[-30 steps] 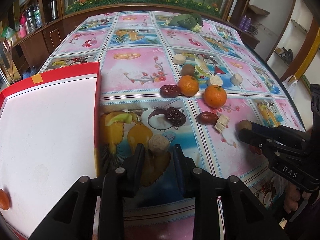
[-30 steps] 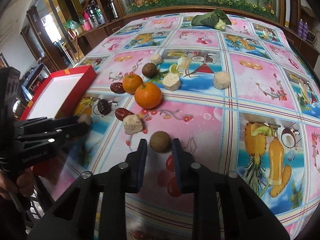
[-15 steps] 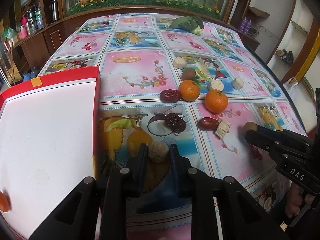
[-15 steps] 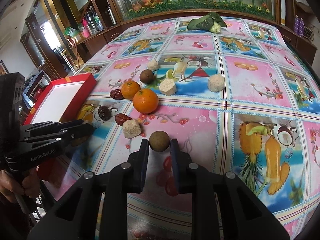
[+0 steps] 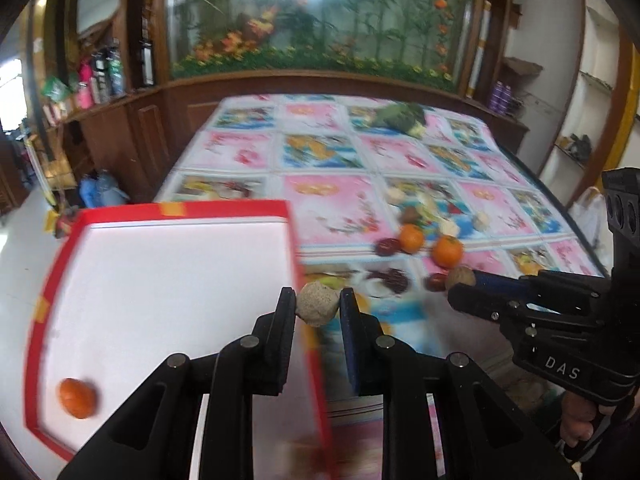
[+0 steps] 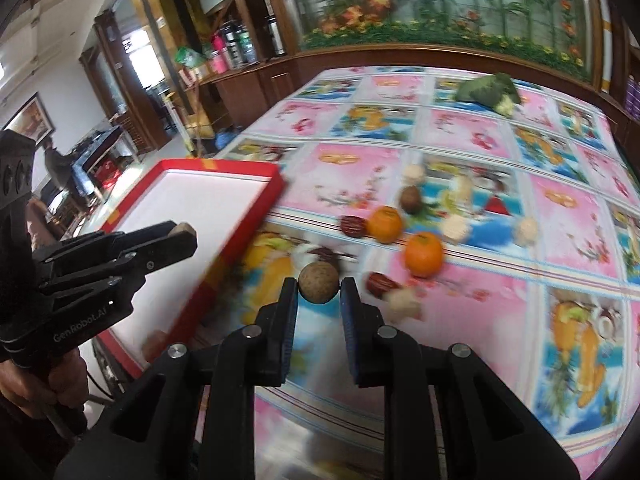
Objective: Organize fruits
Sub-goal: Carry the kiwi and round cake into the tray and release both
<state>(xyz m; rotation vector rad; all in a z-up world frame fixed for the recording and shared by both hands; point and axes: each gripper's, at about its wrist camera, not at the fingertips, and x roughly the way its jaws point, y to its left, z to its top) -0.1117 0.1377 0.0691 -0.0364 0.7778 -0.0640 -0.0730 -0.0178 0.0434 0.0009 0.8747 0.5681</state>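
A: What does each gripper hold?

B: The left gripper (image 5: 317, 309) is clenched on a pale, rough lump (image 5: 318, 304), raised just over the right edge of the red tray (image 5: 224, 209). The right gripper (image 6: 319, 289) grips a round brown fruit (image 6: 318, 282) between its fingers, lifted above the tablecloth (image 6: 568, 216).

A: Where is the remaining fruit?

B: One small orange (image 5: 77, 397) lies in the tray's near left corner. On the cloth, two oranges (image 6: 423, 254) sit near dark red dates (image 6: 353, 225), another brown fruit (image 6: 411, 199) and several pale lumps (image 6: 456, 228). A green leafy bundle (image 6: 488, 90) rests at the far end. Everything is blurred.
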